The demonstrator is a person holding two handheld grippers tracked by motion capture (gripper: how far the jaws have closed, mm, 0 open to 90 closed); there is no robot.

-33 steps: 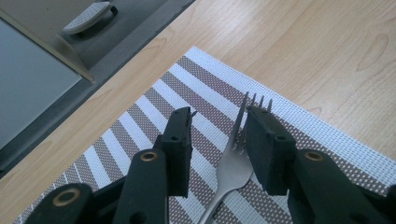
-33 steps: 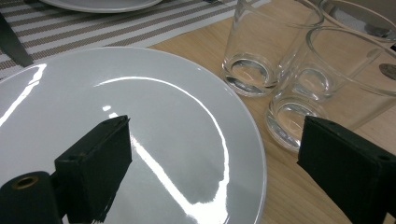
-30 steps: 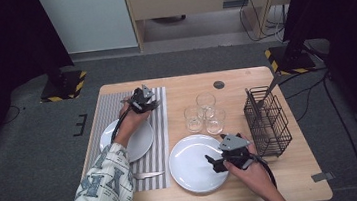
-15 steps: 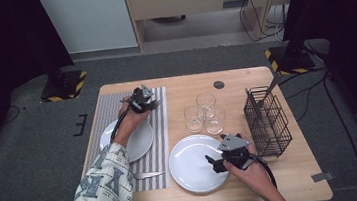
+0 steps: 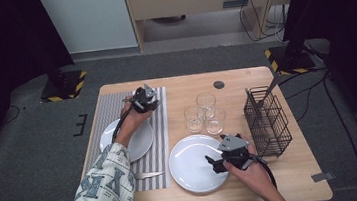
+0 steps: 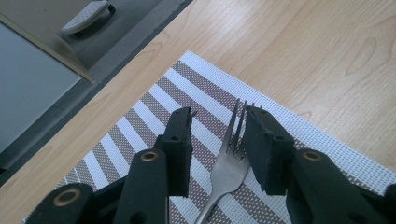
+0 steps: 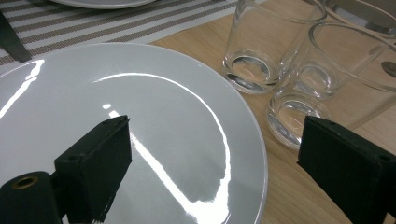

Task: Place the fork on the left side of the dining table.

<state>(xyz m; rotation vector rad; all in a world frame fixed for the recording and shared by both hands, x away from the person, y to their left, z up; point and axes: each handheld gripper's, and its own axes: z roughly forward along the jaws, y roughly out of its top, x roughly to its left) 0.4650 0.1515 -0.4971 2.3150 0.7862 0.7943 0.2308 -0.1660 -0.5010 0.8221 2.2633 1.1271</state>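
Steel fork (image 6: 227, 172) lay on the striped mat (image 5: 157, 114) at its far end, between the left gripper's (image 6: 218, 122) jaws; jaws part-spread, one beside the tines, not pinching. Right gripper (image 7: 212, 154) was wide open above the nearer plate (image 5: 193, 164), holding nothing. Counted: 2 white plates, 3 glasses (image 5: 207, 112) clustered mid-table, 1 knife (image 5: 149, 174) on the mat's near end, 1 wire rack (image 5: 266, 121) at right. Wooden table (image 5: 275, 183); grey carpet, cabinet & cables behind
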